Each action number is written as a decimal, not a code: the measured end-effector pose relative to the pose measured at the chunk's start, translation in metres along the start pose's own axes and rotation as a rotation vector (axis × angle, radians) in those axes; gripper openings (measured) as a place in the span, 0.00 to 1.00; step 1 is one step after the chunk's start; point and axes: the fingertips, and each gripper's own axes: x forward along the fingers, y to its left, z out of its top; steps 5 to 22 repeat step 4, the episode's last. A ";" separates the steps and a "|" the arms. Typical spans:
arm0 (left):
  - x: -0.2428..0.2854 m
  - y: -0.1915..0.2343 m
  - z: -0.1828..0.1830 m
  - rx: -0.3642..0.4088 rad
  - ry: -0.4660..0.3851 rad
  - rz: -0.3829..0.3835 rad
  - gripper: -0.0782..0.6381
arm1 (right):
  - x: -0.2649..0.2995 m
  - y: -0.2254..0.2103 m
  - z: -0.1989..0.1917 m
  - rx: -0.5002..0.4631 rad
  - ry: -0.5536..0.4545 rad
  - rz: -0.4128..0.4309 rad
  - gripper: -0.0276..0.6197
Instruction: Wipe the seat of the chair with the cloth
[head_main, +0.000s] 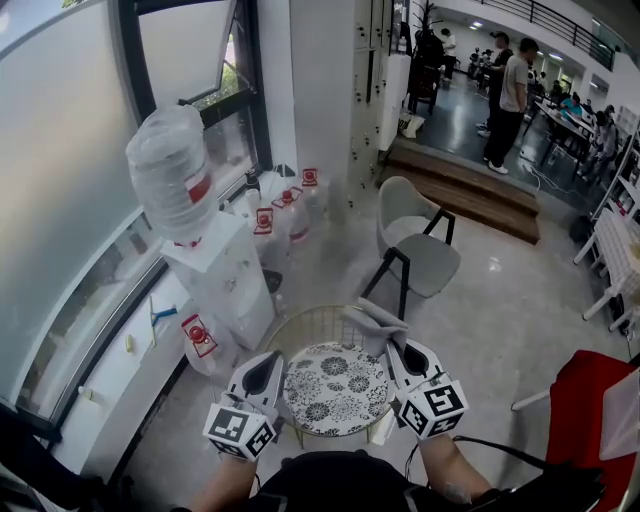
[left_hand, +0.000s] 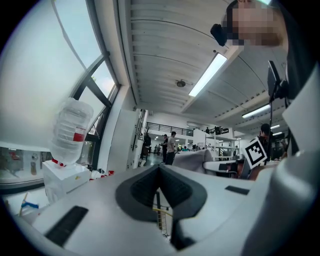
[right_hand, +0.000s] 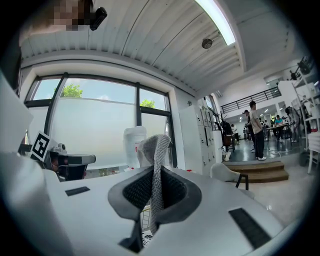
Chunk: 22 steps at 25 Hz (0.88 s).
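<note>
Upper left in the head view, a large clear water bottle (head_main: 172, 172) sits upside down on the white dispenser (head_main: 228, 275); its fill level is hard to judge. More bottles (head_main: 285, 212) stand on the floor behind it, and the print on their red labels is too small to read. At lower centre a wire basket (head_main: 318, 325) carries a round floral top (head_main: 335, 388), which hides whatever is inside.

Your right gripper (head_main: 396, 350) is clamped on the grey cloth (head_main: 374, 320) — a fold stands up between its jaws. Your left gripper (head_main: 268, 362) has its jaws pressed together on nothing.

The grey chair (head_main: 420, 250) stands at centre, apart from the cloth. A red chair (head_main: 590, 410) is cut off at lower right.
</note>
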 end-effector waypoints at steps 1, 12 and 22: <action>-0.001 0.000 0.000 0.001 0.000 -0.001 0.12 | 0.000 0.001 0.000 0.002 0.000 -0.001 0.08; -0.004 -0.002 0.001 0.006 -0.001 -0.002 0.12 | -0.002 0.002 -0.001 0.007 0.002 -0.005 0.08; -0.004 -0.002 0.001 0.006 -0.001 -0.002 0.12 | -0.002 0.002 -0.001 0.007 0.002 -0.005 0.08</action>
